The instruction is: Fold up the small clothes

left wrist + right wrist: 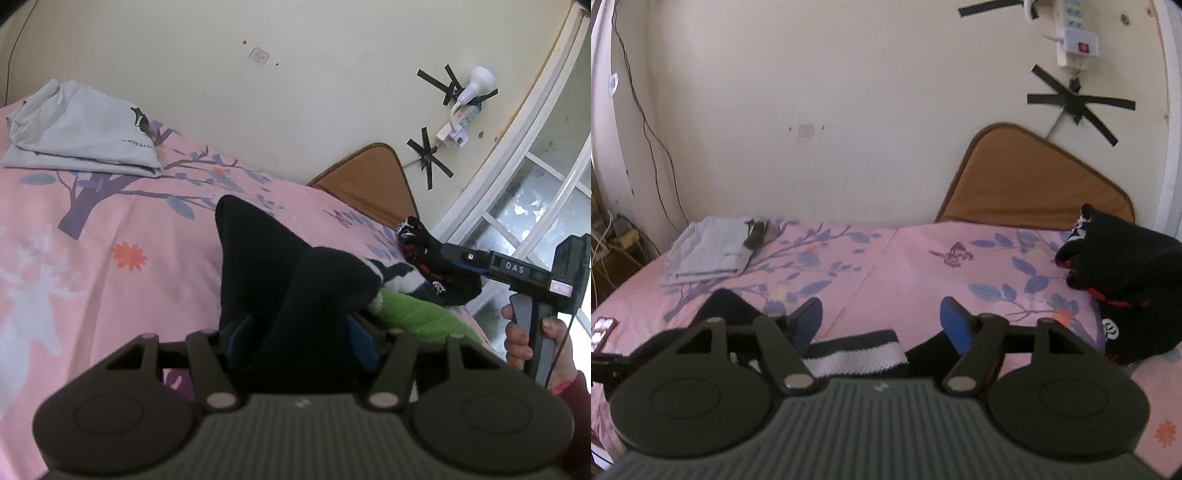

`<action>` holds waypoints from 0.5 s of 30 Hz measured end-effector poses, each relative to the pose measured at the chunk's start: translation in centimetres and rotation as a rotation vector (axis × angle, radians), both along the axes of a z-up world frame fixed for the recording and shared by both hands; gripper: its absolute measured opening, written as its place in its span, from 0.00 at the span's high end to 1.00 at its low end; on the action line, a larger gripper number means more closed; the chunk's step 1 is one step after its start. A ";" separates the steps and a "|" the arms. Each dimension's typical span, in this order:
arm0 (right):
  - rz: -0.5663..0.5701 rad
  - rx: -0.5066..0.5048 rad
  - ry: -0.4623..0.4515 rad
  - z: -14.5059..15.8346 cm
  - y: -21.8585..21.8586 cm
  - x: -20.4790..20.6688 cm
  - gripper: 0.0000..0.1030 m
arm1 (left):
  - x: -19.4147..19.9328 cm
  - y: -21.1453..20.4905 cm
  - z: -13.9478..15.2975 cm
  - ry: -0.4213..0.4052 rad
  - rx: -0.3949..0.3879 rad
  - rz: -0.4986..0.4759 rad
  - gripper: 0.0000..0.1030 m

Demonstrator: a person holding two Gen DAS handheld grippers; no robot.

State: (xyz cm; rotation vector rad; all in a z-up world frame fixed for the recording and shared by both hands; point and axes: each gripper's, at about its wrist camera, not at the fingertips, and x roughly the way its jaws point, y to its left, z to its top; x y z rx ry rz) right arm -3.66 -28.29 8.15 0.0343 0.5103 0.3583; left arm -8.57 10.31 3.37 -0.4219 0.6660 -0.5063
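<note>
Both fingers (955, 325) pairs stand open; black sock (295, 280), soft and limp, lies between the left gripper (303, 332) fingers; pinch its cuff.

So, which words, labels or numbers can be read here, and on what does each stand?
"DAS": white letters on the black right gripper.
Small mirrored print on the folded grey cloth: too blurred to read.
White round logo on the black patterned garment: unreadable.
</note>
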 end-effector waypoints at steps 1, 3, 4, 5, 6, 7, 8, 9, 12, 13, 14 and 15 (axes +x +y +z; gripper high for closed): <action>0.012 -0.005 0.011 -0.3 -0.4 0.4 0.17 | 0.0 0.0 -0.1 0.002 0.001 0.001 0.46; 0.028 -0.007 0.069 -1.4 -0.6 1.3 0.11 | 0.2 -0.2 -0.3 0.001 0.002 0.001 0.55; 0.031 -0.006 0.112 -2.3 -0.9 1.9 0.14 | 0.3 -0.2 -0.3 -0.003 0.003 -0.005 0.72; 0.024 -0.002 0.162 -3.3 -0.9 2.5 0.42 | 0.5 -0.4 -0.3 -0.004 0.010 -0.011 0.78; 0.032 -0.002 0.210 -4.2 -0.8 2.9 0.70 | 0.8 -0.5 -0.2 -0.003 0.013 -0.016 0.85; 0.064 0.000 0.256 -5.0 -0.6 3.4 0.93 | 0.9 -0.5 0.0 -0.005 0.012 -0.014 0.86; 0.054 0.007 0.260 -5.0 -0.4 3.5 0.94 | 0.9 -0.3 0.3 -0.015 0.008 -0.014 0.86; 0.035 0.001 0.211 -4.3 -0.2 3.3 0.94 | 1.0 -0.2 0.8 -0.030 0.001 -0.015 0.86; 0.015 0.046 0.024 0.4 0.4 2.8 0.94 | 0.7 0.4 1.8 -0.060 -0.037 -0.014 0.86; 0.026 0.062 -0.022 2.1 0.7 2.9 0.94 | 0.6 0.6 2.0 -0.066 -0.049 -0.008 0.86; 0.046 0.057 -0.070 3.8 1.5 3.0 0.94 | 0.6 0.9 2.3 -0.072 -0.059 0.001 0.86; 0.067 0.040 -0.105 5.2 2.7 3.2 0.94 | 0.4 1.3 2.5 -0.076 -0.067 0.015 0.86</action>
